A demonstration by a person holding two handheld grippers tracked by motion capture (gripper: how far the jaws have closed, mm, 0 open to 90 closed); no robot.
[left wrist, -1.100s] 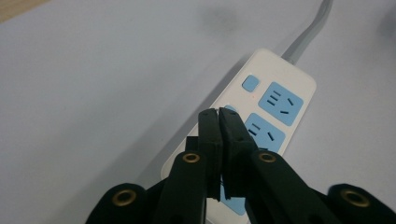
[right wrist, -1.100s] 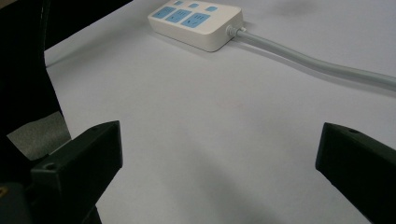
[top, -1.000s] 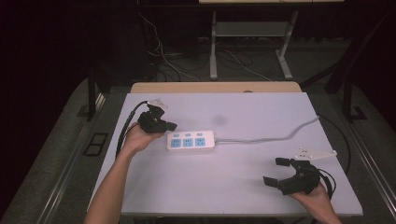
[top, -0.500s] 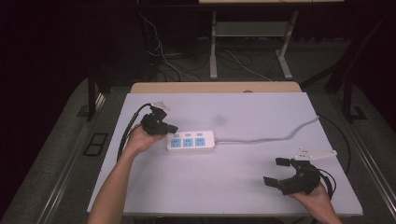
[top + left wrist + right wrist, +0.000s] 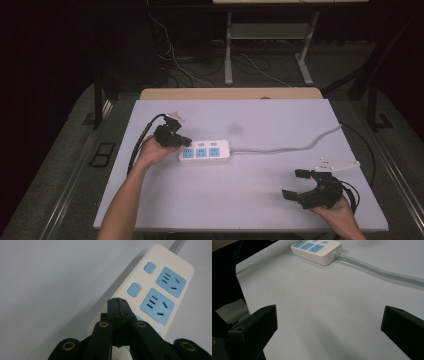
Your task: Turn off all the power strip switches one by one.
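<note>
A pale grey surface (image 5: 250, 200) with a wooden far edge stands in a dark room, with cables and metal frame legs on the floor beyond it. The white power strip (image 5: 205, 151), with three blue sockets and blue switches, lies left of centre, its grey cord (image 5: 295, 147) running right; the left gripper (image 5: 184, 142), jaws pressed fully together with nothing between them, has its tips over the strip's left end near the switches, while the right gripper (image 5: 296, 184) rests well apart at the near right, jaws spread wide and empty. No brand name or legible writing is visible on the strip.
</note>
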